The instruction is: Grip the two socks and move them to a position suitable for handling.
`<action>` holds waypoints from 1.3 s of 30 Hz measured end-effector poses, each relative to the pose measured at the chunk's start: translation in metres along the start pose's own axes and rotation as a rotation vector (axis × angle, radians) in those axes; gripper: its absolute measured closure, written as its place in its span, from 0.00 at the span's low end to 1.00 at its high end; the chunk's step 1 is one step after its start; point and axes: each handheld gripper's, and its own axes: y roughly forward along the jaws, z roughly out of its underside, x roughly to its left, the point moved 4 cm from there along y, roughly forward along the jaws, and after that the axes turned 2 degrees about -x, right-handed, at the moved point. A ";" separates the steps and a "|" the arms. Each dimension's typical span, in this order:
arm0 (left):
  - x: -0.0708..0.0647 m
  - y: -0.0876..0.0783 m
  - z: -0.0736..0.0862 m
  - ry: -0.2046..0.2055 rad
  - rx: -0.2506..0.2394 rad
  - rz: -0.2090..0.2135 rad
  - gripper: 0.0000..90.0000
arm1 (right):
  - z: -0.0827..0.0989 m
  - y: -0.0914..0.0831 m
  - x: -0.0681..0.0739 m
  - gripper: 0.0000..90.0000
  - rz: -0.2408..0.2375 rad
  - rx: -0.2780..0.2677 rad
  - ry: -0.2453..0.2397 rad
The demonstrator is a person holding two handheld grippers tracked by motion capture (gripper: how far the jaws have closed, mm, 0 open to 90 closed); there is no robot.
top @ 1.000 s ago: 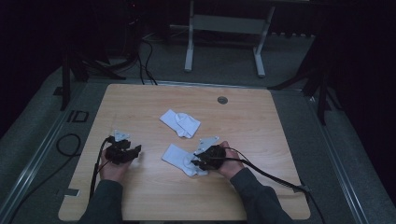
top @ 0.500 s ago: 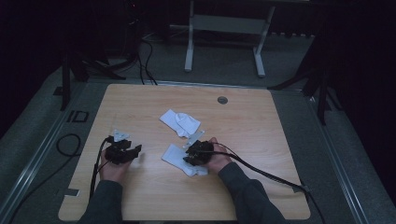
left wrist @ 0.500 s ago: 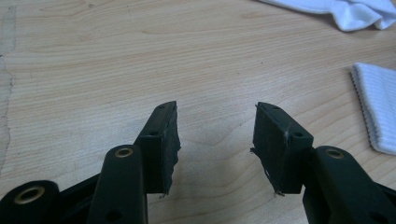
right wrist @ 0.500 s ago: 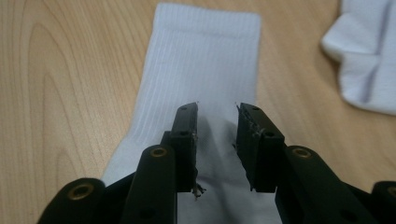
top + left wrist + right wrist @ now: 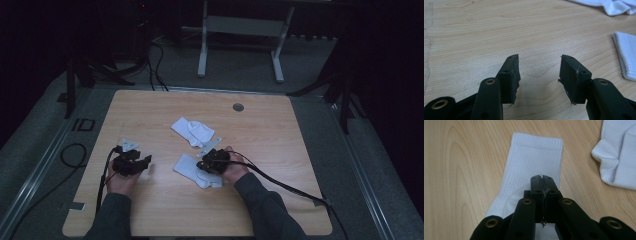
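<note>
The near sock [image 5: 534, 165] lies flat on the surface [image 5: 165, 210], in front of the folded sock [image 5: 192, 131]. Our right gripper [image 5: 541, 178] has just closed its jaws, now pressed together on a pinch of its fabric, so a lift looks ready. Our left gripper [image 5: 539, 72] waits half open, empty, beside the cuff.

A dim lab: wooden table [image 5: 165, 210], floor cables [image 5: 155, 65], metal stand [image 5: 240, 30].
</note>
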 end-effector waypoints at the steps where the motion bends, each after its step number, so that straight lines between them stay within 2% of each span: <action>1: 0.000 0.000 0.000 -0.001 0.001 0.000 0.56 | 0.000 -0.001 0.001 0.98 0.001 0.000 -0.001; 9: 0.000 0.000 0.000 0.001 0.006 -0.003 0.56 | -0.003 -0.020 0.002 0.98 0.020 0.001 -0.017; 14: 0.000 0.000 0.001 0.001 0.007 -0.002 0.56 | -0.003 -0.037 0.001 0.98 0.044 0.007 -0.035; 16: 0.000 0.000 0.001 0.000 0.007 -0.001 0.56 | 0.000 -0.045 0.000 0.98 0.051 0.007 -0.026; 24: 0.000 0.001 0.001 0.001 0.014 -0.002 0.56 | 0.026 -0.072 -0.007 0.98 0.104 0.024 0.009; 29: 0.000 0.002 0.002 0.000 0.018 -0.003 0.55 | 0.050 -0.089 -0.012 0.97 0.134 0.038 0.048; 32: 0.000 0.002 0.002 0.004 0.021 -0.003 0.55 | 0.067 -0.097 -0.013 0.97 0.144 0.064 0.068; 34: 0.000 0.002 0.002 0.004 0.022 -0.003 0.55 | 0.076 -0.102 -0.016 0.87 0.137 0.069 0.095; 36: 0.000 0.002 0.002 0.005 0.023 -0.004 0.55 | 0.081 -0.108 -0.019 0.79 0.151 0.057 0.115; 39: 0.000 0.003 0.002 0.006 0.024 -0.004 0.55 | 0.083 -0.114 -0.022 0.77 0.168 0.042 0.131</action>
